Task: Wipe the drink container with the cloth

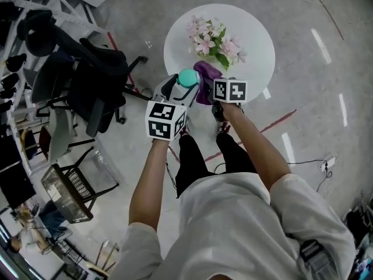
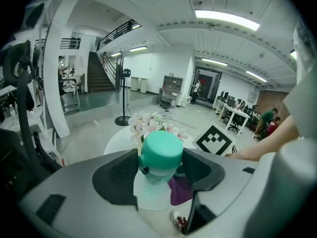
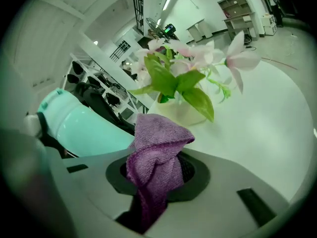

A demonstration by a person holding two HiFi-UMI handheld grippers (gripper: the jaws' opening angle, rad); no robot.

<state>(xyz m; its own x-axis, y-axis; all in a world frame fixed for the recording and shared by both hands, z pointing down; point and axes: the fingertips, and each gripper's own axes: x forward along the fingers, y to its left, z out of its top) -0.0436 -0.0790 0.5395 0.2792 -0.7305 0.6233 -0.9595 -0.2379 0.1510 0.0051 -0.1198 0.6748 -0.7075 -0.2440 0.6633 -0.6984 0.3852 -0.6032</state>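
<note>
Between your two grippers, over the near rim of the round white table (image 1: 256, 34), the drink container (image 2: 159, 155) was up in the air and tilted, teal cap toward the flowers. Your left gripper (image 2: 159, 171) had its jaws wide but clamped on the bottle's pale body just under the cap. Your right gripper (image 3: 158, 175) had its jaws pinched on the purple cloth (image 3: 156, 152), whose free fold stood up just beside the bottle's side. Whether it was touching could not be told.

You looked to be at the start of the wipe, with both things in hand and the cloth brought up to the bottle. The next move probably called for pressing that loose fold onto the bottle wall and stroking along it, while your left wrist turned the bottle to offer fresh surface. The grip had to stay firm so the bottle did not slip.

For room, the flowers (image 1: 213, 42) stood close beyond the cloth, so a long forward stroke risked brushing the petals. To your left the office chair (image 1: 87, 80) sat well apart, and the table's right half lay bare.
</note>
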